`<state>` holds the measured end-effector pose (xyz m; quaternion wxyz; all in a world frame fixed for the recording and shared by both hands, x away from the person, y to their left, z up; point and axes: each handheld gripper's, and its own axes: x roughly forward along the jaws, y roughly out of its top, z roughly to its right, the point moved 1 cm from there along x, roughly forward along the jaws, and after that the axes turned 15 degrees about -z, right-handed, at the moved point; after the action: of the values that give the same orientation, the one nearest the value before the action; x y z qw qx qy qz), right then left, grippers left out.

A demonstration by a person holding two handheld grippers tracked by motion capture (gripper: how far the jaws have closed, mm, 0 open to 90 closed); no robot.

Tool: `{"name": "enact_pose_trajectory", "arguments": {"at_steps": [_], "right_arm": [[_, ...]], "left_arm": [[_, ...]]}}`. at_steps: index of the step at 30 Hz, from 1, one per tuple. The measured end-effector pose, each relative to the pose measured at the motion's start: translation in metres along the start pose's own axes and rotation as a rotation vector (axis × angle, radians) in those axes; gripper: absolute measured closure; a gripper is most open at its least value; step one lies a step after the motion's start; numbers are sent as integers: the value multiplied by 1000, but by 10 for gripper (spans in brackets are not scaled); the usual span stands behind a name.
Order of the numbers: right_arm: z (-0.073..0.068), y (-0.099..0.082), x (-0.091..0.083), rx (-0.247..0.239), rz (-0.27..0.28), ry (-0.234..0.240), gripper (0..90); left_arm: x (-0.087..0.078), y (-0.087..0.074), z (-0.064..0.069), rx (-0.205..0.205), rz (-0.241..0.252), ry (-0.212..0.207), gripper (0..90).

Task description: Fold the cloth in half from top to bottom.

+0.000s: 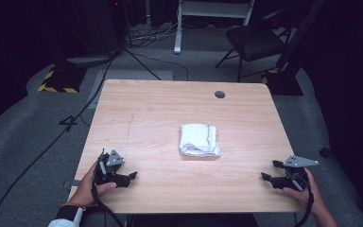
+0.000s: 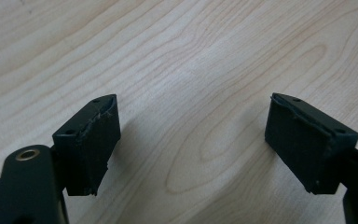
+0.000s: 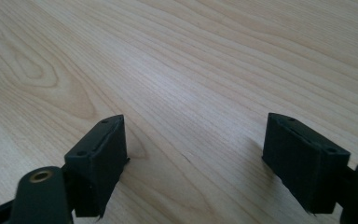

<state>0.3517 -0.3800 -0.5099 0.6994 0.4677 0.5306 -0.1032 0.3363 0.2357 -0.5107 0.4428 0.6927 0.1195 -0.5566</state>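
Down at the near left corner of the table point(image 1: 146, 104), the left gripper point(image 1: 131, 176) sits low with its jaws wide and nothing between them. Mid-table lies a folded white towel point(image 1: 199, 140), well apart from both grippers. Near the right edge, the right gripper point(image 1: 267, 170) is likewise spread wide and empty

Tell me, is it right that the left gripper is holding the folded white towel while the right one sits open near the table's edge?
Not quite. The high view shows the towel lying alone mid-table; the left gripper is open and empty. The right gripper is open near the table's edge, as you said.
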Motion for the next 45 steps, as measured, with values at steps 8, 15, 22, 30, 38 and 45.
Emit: {"name": "enact_pose_trajectory", "arguments": {"at_steps": [8,15,22,30,38,45], "right_arm": [[0,0,0,2,-2,-7,207],[1,0,0,10,-3,-12,201],[1,0,0,15,-4,-15,200],[1,0,0,25,-4,-25,198],[1,0,0,25,-4,-25,198],[2,0,0,24,-4,-23,198]], "left_arm": [[-1,-1,0,1,2,14,184],[-1,-1,0,1,2,14,183],[-1,-1,0,0,2,14,183],[-1,-2,0,-13,0,13,180],[-1,-2,0,-14,0,13,180],[-1,-2,0,-13,0,13,180]]}}
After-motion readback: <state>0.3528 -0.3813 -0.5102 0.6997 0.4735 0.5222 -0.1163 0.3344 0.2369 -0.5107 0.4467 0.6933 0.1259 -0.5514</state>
